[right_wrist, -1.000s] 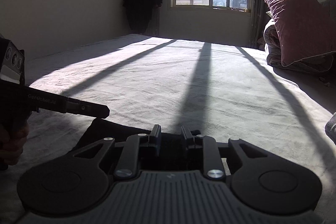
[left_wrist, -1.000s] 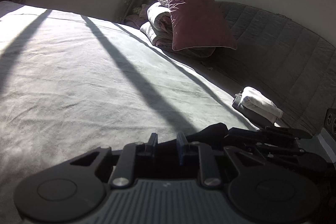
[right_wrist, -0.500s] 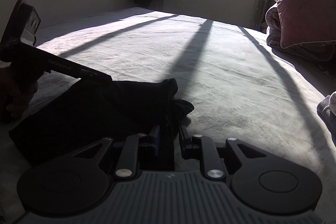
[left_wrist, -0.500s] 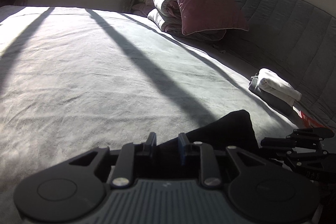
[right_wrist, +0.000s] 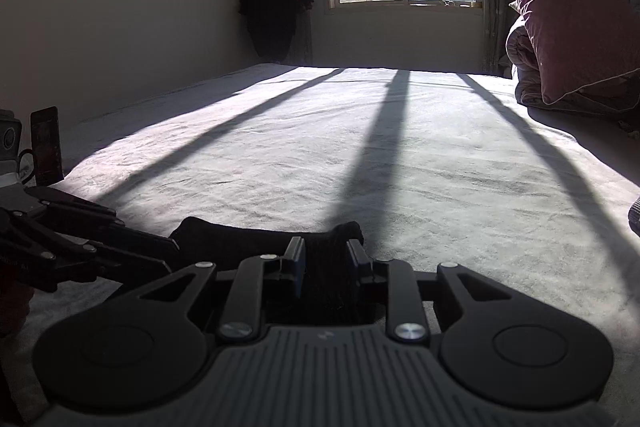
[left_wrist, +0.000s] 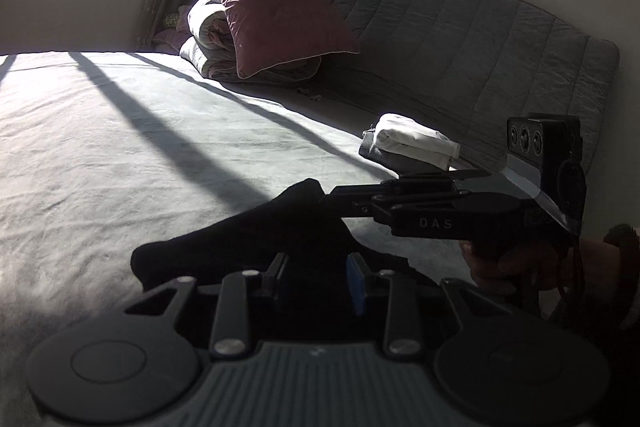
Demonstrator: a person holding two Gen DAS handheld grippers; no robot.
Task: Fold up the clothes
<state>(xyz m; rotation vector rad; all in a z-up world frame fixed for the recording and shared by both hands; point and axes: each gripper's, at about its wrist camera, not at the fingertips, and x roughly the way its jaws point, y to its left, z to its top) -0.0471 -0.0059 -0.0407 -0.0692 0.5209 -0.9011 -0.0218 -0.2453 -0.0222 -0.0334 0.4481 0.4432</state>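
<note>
The black garment [right_wrist: 256, 239] lies bunched on the grey bedspread [right_wrist: 360, 147], long axis running across between both tools; the right gripper [right_wrist: 324, 263] has just widened, cloth between its jaws, hold uncertain; the left gripper [left_wrist: 318, 277] has just been opening over the same cloth, grip unclear; "DAS" shows on the right tool

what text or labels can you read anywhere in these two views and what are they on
"DAS": pale letters on the side of the right gripper, seen in the left wrist view.
A small pale mark on each gripper body near the camera is too small to read.
Nothing else readable in either view.
</note>
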